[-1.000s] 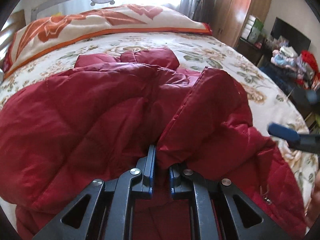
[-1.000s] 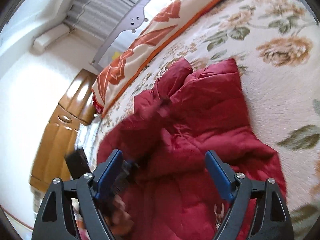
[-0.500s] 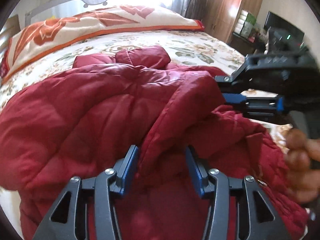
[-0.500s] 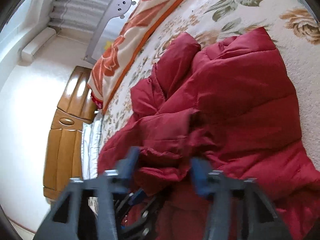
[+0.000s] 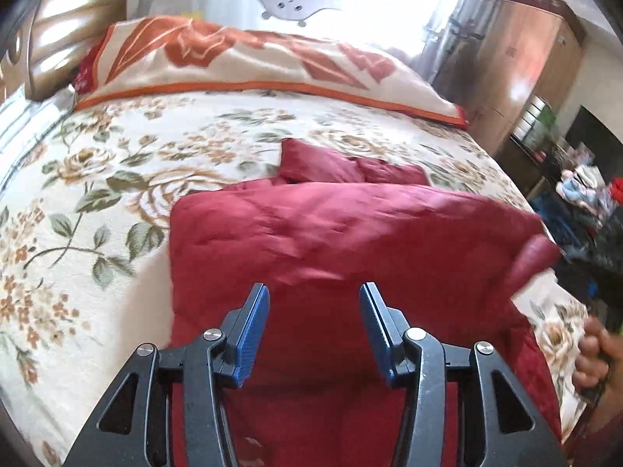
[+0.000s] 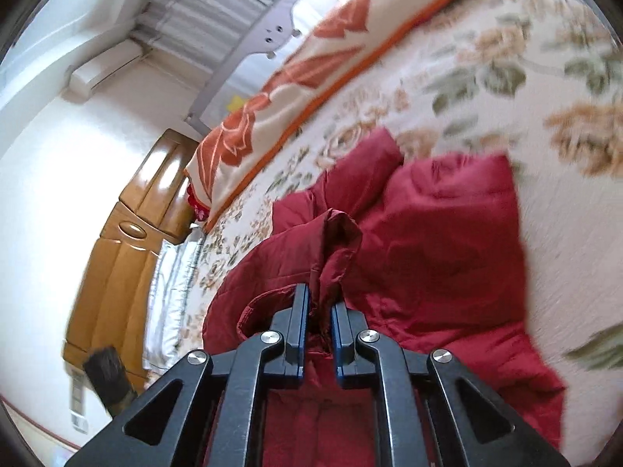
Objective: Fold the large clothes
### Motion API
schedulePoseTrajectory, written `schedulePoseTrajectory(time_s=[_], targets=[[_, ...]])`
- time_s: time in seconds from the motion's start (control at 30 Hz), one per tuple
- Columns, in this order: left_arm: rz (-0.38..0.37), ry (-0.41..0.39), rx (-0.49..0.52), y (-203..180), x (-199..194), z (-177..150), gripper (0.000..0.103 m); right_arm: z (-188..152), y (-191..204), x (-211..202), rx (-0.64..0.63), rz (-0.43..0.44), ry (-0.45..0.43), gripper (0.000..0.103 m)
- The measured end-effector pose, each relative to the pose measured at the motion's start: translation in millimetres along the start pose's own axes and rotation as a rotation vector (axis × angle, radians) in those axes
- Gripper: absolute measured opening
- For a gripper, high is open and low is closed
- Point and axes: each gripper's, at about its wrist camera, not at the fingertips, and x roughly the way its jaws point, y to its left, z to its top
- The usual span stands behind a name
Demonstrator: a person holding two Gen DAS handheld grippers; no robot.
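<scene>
A dark red quilted jacket [image 5: 342, 233] lies spread on the flowered bed, its hood [image 5: 323, 165] pointing toward the pillow. My left gripper [image 5: 313, 325] hovers above the near part of the jacket, open, with nothing between its blue pads [image 5: 253, 330]. In the right wrist view the same jacket [image 6: 447, 241] fills the middle. My right gripper [image 6: 320, 327] is shut on a bunched fold of the jacket's edge [image 6: 337, 249], which stands up between the fingers. A hand [image 5: 595, 354] shows at the right edge of the left wrist view.
The bed [image 5: 78, 194] has a cream cover with a flower print. A long orange and cream pillow [image 5: 249, 62] lies at its head. A wooden headboard [image 6: 128, 264] stands left, a wardrobe [image 5: 521, 74] and cluttered shelves [image 5: 576, 183] at the right.
My left gripper let go of the jacket fold, opened and pulled back and up. My right gripper came in from the right, closed on the fold and now holds it.
</scene>
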Motion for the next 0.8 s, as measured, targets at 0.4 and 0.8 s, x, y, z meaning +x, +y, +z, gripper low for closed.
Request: schedulePoseTrajectory(time_s=[0.4, 0.8], targets=[[0.055, 0.13, 0.049, -18, 68, -39, 0.048, -9, -53, 17, 0.065, -0.145, 0.039, 0.018], [0.072, 0.125, 0.054, -17, 76, -66, 0.048, -22, 46, 36, -0.264, -0.258, -0.026, 0.044]])
